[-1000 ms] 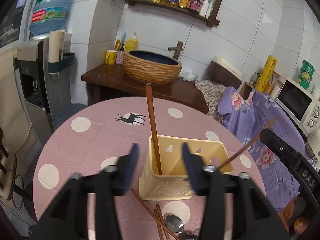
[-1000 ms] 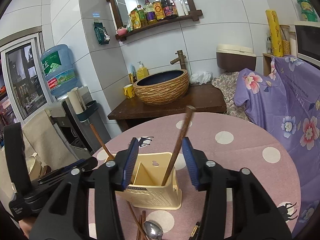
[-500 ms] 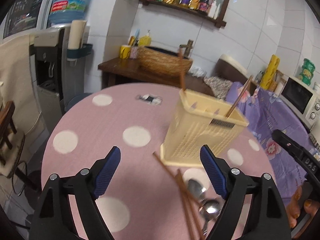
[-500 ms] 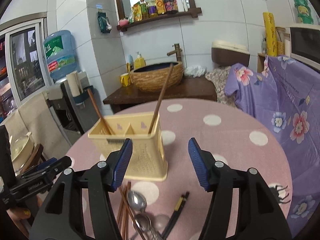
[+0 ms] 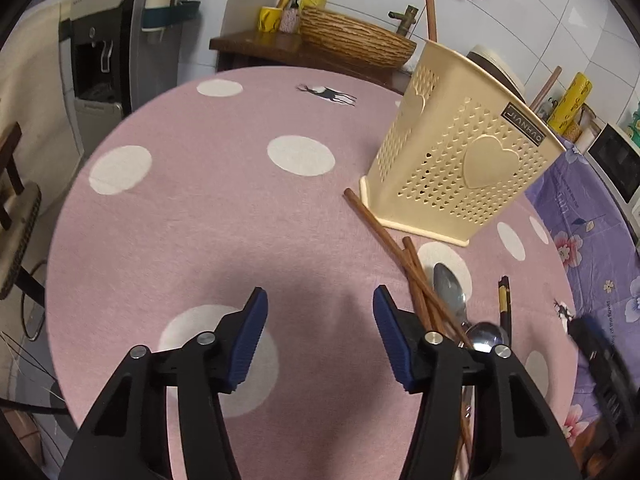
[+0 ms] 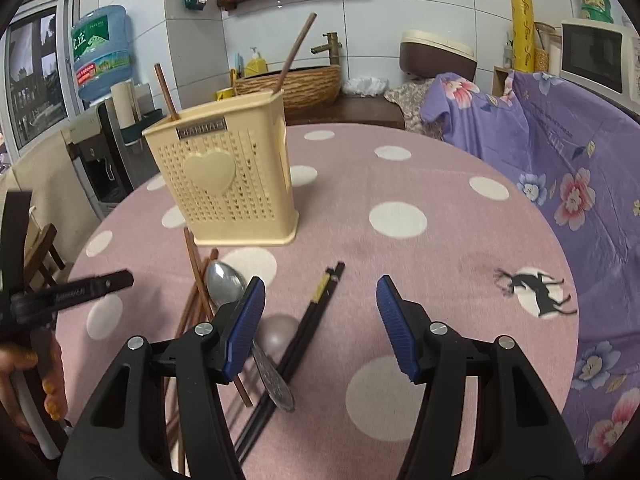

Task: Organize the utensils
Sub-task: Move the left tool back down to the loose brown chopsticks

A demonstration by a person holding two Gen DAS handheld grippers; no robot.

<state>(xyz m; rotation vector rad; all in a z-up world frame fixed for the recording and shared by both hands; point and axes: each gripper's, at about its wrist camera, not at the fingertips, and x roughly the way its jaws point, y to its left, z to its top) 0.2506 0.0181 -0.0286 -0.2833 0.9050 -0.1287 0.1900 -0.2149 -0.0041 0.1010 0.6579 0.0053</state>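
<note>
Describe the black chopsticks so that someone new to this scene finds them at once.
On the pink dotted table, look in front of the cream utensil holder. The black chopsticks lie rightmost in the loose pile, beside the spoons. Unlike the brown wooden chopsticks, they are black with a gold band.

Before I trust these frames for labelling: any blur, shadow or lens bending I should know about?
Left wrist view: a soft shadow on the tablecloth, and the right tool at the edge is motion-blurred.
Right wrist view: the black chopsticks smear toward the bottom.
Fisheye bends both.
</note>
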